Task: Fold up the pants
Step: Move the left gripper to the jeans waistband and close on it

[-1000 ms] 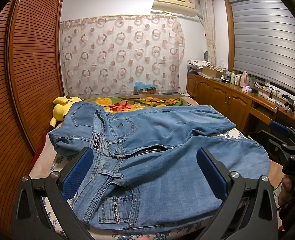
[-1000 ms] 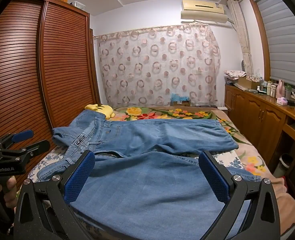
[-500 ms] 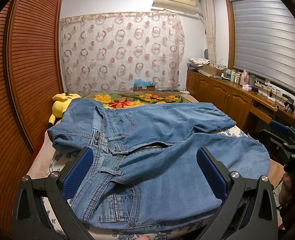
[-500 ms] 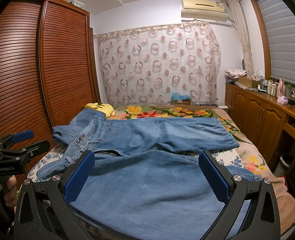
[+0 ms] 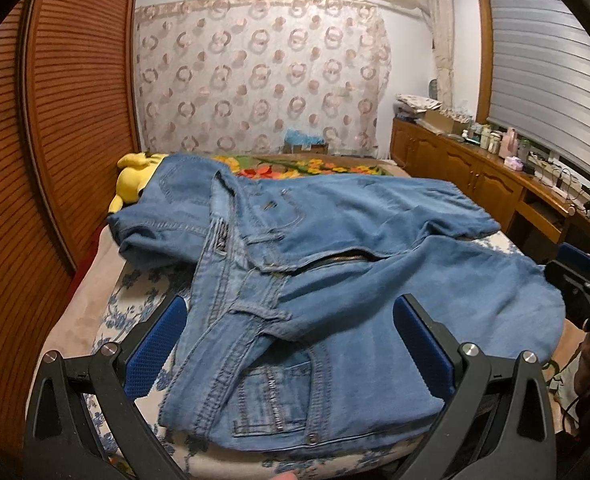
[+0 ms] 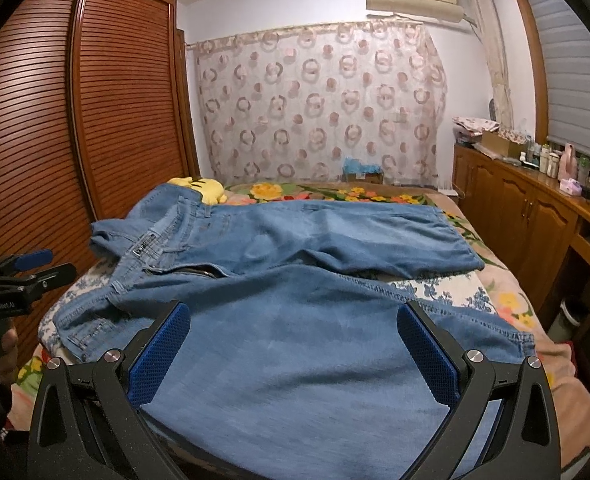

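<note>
Light blue denim pants (image 5: 335, 272) lie spread across the bed, waistband to the left and both legs running right, the near leg (image 6: 295, 344) overlapping the far one. My left gripper (image 5: 291, 344) hovers open over the waistband and near back pocket, blue pads wide apart with nothing between them. My right gripper (image 6: 295, 348) hangs open above the near leg, also holding nothing. Each gripper shows at the edge of the other's view, the right gripper (image 5: 579, 284) at the far right and the left gripper (image 6: 19, 276) at the far left, held by a hand.
The bed (image 5: 135, 292) has a floral sheet and a yellow plush toy (image 5: 135, 176) near its far left corner. A slatted wooden wardrobe (image 6: 75, 120) runs along the left. Wooden cabinets (image 6: 535, 216) with bottles line the right wall below a blind. A patterned curtain hangs behind.
The left gripper has dipped down and closer over the waistband, so the pants fill more of its view. The right gripper has barely moved. Both stay open.
</note>
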Action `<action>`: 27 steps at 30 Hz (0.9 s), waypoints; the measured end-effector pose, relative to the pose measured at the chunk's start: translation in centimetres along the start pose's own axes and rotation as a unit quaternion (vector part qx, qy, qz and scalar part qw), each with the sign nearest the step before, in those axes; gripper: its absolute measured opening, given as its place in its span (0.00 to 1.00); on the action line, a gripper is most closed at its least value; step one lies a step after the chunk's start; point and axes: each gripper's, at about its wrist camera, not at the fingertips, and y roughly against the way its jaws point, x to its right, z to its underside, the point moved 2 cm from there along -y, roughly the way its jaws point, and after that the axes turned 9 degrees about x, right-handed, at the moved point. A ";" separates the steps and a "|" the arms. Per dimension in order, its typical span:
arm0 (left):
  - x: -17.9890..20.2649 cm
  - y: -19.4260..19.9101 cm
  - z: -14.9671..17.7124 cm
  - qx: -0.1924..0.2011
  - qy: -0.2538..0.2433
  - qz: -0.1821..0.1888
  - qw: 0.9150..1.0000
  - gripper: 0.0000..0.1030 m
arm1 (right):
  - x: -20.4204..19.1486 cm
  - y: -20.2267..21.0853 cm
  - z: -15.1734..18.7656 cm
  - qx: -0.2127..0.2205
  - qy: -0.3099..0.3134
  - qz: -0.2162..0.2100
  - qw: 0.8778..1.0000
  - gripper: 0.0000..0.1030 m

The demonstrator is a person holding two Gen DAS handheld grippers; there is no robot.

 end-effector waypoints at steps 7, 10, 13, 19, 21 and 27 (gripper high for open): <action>-2.1 -1.3 1.7 -0.016 0.000 -0.008 1.000 1.00 | 0.0 -1.4 0.5 -0.019 0.004 -0.002 1.000 1.00; -3.4 -1.8 2.8 -0.033 0.005 -0.009 0.999 1.00 | 0.1 -2.0 0.9 -0.028 0.004 -0.002 1.000 1.00; -4.9 -2.3 4.2 -0.050 0.010 -0.017 0.999 1.00 | 0.1 -2.2 1.2 -0.035 0.007 -0.002 0.999 1.00; -7.5 -2.3 6.4 -0.071 0.031 -0.025 0.997 1.00 | -0.4 -2.5 1.2 -0.048 0.011 -0.004 0.999 1.00; -8.2 -1.9 6.9 -0.074 0.041 -0.021 0.996 0.99 | -0.5 -2.5 1.2 -0.049 0.012 -0.005 0.999 1.00; -9.3 -0.9 8.2 -0.089 0.070 0.000 0.994 0.79 | -0.9 -2.2 1.3 -0.051 0.014 -0.007 0.999 1.00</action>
